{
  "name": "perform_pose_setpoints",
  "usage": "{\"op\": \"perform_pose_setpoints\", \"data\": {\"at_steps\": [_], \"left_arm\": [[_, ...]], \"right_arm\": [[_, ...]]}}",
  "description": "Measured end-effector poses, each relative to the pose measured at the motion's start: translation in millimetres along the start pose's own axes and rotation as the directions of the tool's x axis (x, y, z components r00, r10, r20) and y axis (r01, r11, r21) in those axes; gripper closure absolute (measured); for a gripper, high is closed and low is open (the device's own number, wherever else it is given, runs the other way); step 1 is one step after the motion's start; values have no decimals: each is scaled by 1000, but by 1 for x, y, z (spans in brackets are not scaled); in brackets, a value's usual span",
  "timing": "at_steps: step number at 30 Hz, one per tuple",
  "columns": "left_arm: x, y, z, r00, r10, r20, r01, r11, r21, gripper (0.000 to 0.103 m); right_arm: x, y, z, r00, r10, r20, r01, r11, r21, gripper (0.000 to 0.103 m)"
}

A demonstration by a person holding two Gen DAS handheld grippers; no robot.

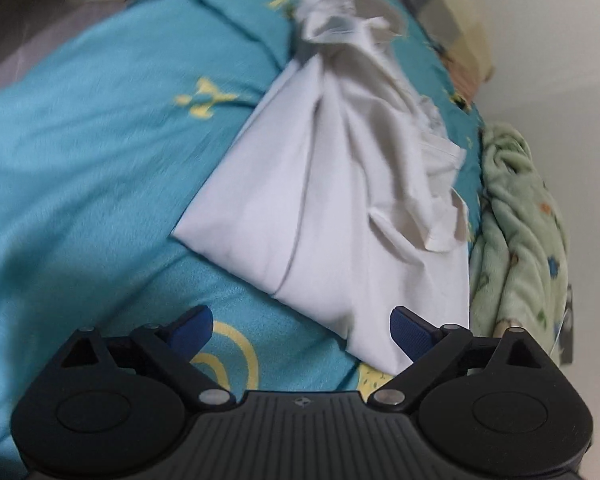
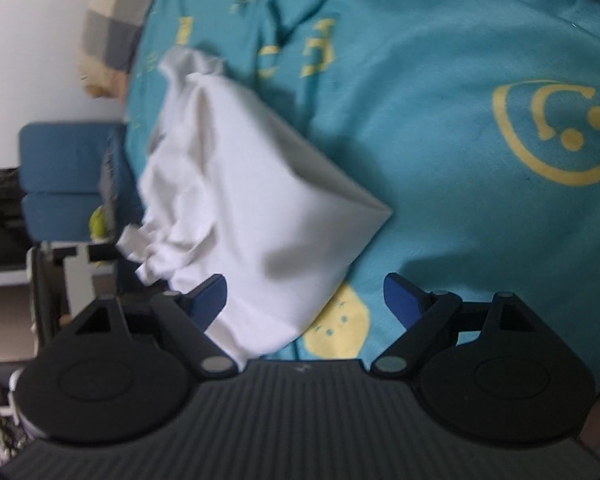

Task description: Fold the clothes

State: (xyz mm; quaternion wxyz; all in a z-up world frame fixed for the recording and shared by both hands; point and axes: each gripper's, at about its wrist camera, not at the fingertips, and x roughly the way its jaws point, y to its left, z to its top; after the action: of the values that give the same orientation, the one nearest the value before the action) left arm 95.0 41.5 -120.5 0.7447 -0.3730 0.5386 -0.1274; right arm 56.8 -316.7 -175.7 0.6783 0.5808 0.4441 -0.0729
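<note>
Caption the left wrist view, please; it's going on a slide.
Open left gripper above the near edge of a crumpled white garment on a teal bedspread.

White garment (image 1: 340, 200) motion-blurred; hem unclear

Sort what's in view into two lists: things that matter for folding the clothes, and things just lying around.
For the job:
- crumpled white cotton garment
- left gripper, jaws open
- right gripper, jaws open
- teal bedspread with yellow prints, the surface the garment lies on

Lying about:
- pale green fleece blanket
- beige and grey checked pillow
- blue chair
</note>
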Motion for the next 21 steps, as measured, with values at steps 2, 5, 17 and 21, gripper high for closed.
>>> {"op": "perform_pose_setpoints", "data": {"at_steps": [2,5,17,21], "left_arm": [[3,5,5,998,-53,22,54,997,-50,8],[7,13,11,994,-96,51,102,987,-120,20],[-22,3,14,983,-109,150,120,991,-64,93],[-73,-18,8,958,-172,228,181,983,-19,94]], "right_arm": [[9,2,3,1000,-10,15,10,1000,1,25],[20,7,7,999,-8,31,8,1000,-19,40],[-7,31,3,989,114,94,-98,981,-166,95],[-44,53,-6,971,197,135,-158,954,-257,96]]}}
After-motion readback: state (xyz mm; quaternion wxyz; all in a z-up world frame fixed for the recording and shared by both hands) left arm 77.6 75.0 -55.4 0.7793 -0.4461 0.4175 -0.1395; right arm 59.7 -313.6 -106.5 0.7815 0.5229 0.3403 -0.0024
